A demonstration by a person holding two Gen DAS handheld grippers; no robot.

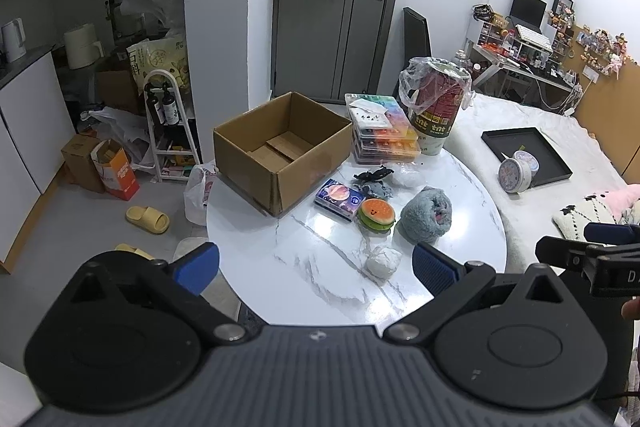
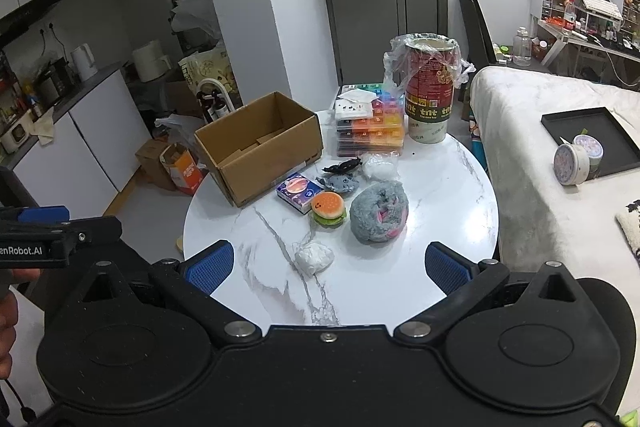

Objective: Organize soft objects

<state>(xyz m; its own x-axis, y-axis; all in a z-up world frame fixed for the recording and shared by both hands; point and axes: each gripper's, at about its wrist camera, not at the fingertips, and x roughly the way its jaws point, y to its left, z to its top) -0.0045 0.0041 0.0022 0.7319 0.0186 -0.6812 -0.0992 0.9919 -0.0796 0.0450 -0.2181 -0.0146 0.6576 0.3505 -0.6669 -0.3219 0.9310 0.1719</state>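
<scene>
White marble-patterned round table [image 1: 320,251] fills the middle of both views, with a grey door and hanging coats behind it and a bed to the right. On its far left part stands one open brown cardboard box [image 1: 280,147], flaps up, nothing soft in it.

Both claws hover over the near edge, spread wide and holding nothing: the left gripper [image 1: 316,267] and the right gripper [image 2: 326,265] each show two blue pads well apart. Closest to them, lying between the pads in both views, is a small white crumpled soft lump [image 2: 314,257]. A second white lump [image 2: 378,165] lies farther back, near the stack of colourful plastic organiser cases [image 2: 370,131].

Beyond the near lump sits one grey fluffy round plush [image 2: 378,213], its pink mouth facing the cameras, with no clear long axis. Just to its left, one orange-and-green burger-shaped squishy toy [image 2: 329,211] lies tilted, its smiling top turned up and toward the box. Left of that is one blue printed tissue packet [image 2: 298,193], flat, its long axis running from the box corner toward the burger. Behind them lie one small grey floppy toy [image 2: 338,183] and one black floppy piece [image 2: 344,165], the latter stretched left to right. One tall red-and-white paper tub lined with a plastic bag [image 2: 428,87] stands at the back.
</scene>
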